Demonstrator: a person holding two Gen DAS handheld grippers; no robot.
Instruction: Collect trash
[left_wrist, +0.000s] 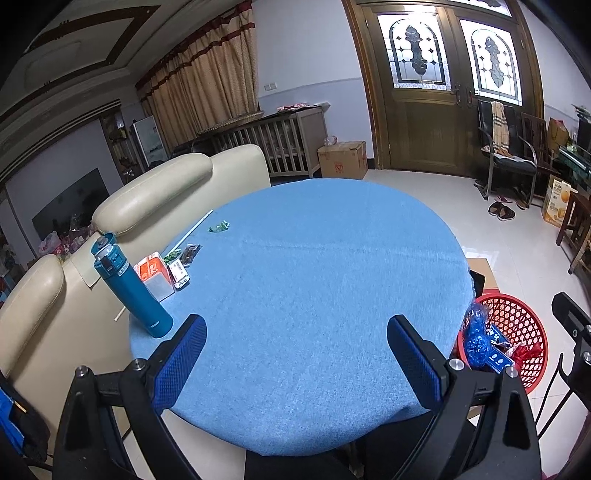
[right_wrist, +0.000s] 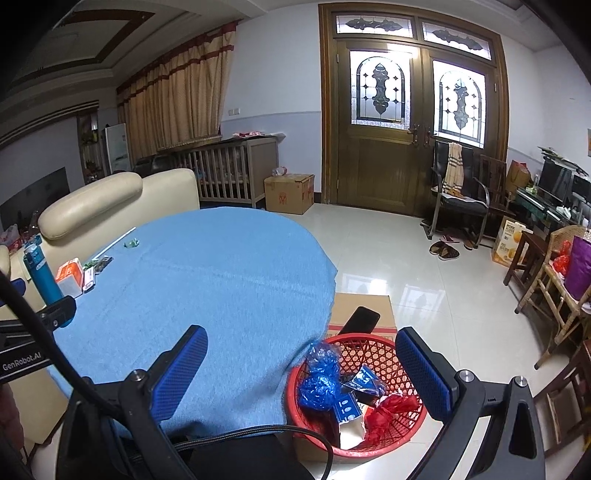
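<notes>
A round table covered with a blue cloth (left_wrist: 314, 295) fills the middle of the left wrist view. The left gripper (left_wrist: 295, 354) is seen at the bottom of that frame with its blue-padded fingers spread wide and nothing held between them; only bare cloth lies in the gap.

The remaining litter is gathered at the left edge of the table: a small green wrapper (left_wrist: 218, 226) in the left middle of the frame, a white straw (left_wrist: 194, 230) beside it, a dark wrapper (left_wrist: 190, 254) lower down, a white labelled packet (left_wrist: 178, 273) and an orange-and-white carton (left_wrist: 154, 275). A teal bottle (left_wrist: 131, 290) stands upright just left of the carton, at the cloth's edge, between the gripper and the litter. A cream sofa (left_wrist: 155, 192) backs that side of the table.

In the right wrist view the right gripper (right_wrist: 301, 362) is likewise wide open and empty, hovering above a red basket (right_wrist: 373, 350) at the lower centre of the frame. Crumpled blue plastic (right_wrist: 317, 384), a blue-and-white box (right_wrist: 347, 406) and a red wrapper (right_wrist: 388, 410) are seen inside the basket. The basket rests on a cardboard box (right_wrist: 365, 306), on which a dark phone-like slab (right_wrist: 360, 319) also lies. A black cable (right_wrist: 44, 347) crosses the lower left of this view.
</notes>
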